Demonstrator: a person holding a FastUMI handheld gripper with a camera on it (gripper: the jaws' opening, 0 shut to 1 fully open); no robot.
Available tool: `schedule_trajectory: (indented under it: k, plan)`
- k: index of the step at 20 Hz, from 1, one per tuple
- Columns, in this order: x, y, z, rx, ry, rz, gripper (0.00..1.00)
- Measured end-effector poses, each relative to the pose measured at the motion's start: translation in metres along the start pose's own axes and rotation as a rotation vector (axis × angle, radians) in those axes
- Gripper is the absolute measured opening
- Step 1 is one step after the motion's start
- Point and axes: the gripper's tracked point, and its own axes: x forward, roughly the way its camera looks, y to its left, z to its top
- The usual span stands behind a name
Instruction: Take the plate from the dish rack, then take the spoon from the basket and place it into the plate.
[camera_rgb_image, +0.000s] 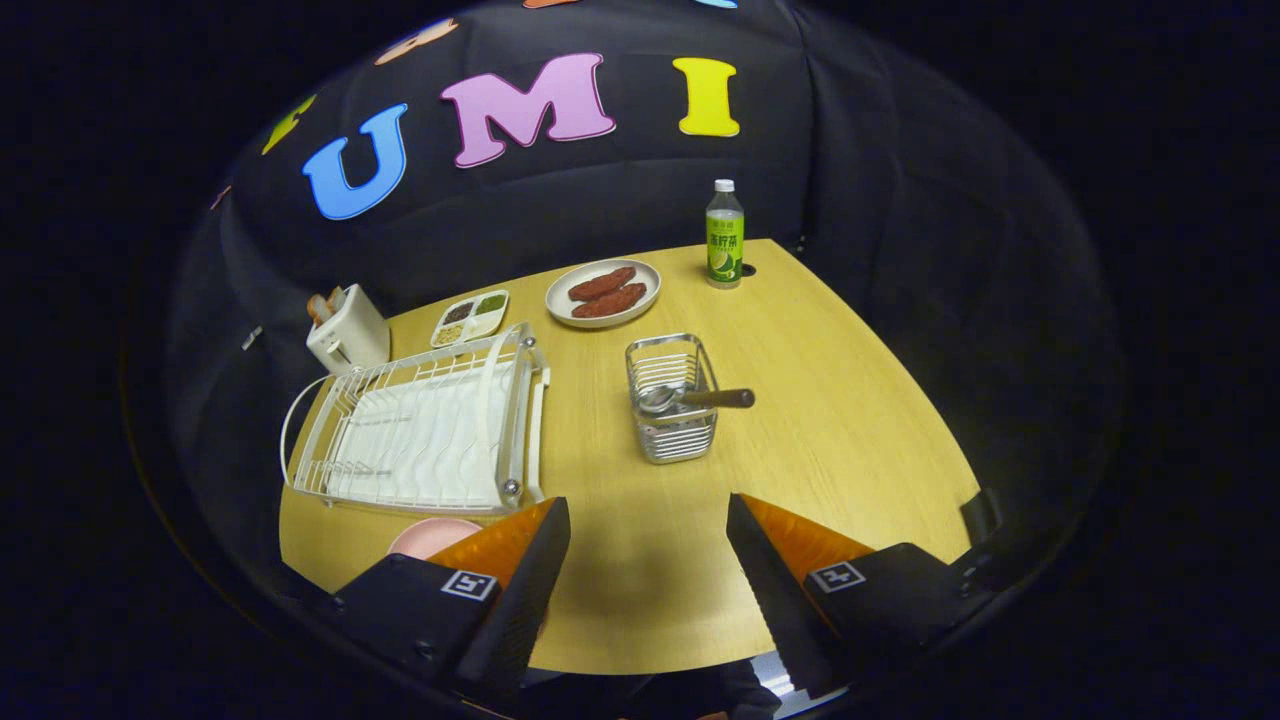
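- I am holding my tongs (648, 520) above the near side of the wooden table (830, 450), with the fingers spread wide apart and gripping nothing.
- The pink plate (432, 535) is lying flat on the table just ahead of my left finger, partly hidden behind it, beside the near edge of the dish rack (425, 425).
- The spoon (695, 398) is sitting well beyond my fingers, its bowl inside the wire basket (672, 400) and its brown handle sticking out over the basket's right rim.
- The white dish rack is standing ahead and to the left, with no dishes showing in its slots.
- Farther back, a round plate (603, 292) is carrying two reddish-brown pieces of food, a divided tray (471, 317) is holding grains or seeds in its compartments, and a toaster (346, 328) is holding slices in its slots.
- A green bottle (724, 236) is standing upright near the far edge of the table.
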Motion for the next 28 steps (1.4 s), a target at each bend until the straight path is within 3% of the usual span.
schedule_trajectory:
  k: [3,5,9,12,15,16,17,19,20,23,28]
  plan:
    - [0.019,-0.025,0.013,-0.038,-0.013,-0.026,0.89]
    - [0.031,-0.034,0.023,-0.054,-0.023,-0.019,0.77]
    - [0.061,-0.042,0.037,-0.106,-0.010,0.012,0.68]
    - [0.083,-0.050,0.038,-0.146,0.020,0.010,0.42]
    - [0.092,-0.044,0.045,-0.159,0.014,0.046,0.43]
    - [0.095,-0.042,0.043,-0.167,0.021,0.057,0.32]
    - [0.097,-0.038,0.041,-0.174,0.032,0.073,0.27]
    - [0.095,-0.028,0.038,-0.170,0.050,0.114,0.29]
    - [0.094,-0.023,0.037,-0.169,0.059,0.138,0.20]
    - [0.093,-0.018,0.037,-0.210,0.058,0.147,0.13]
    - [0.086,-0.018,0.056,-0.183,0.037,0.137,0.12]
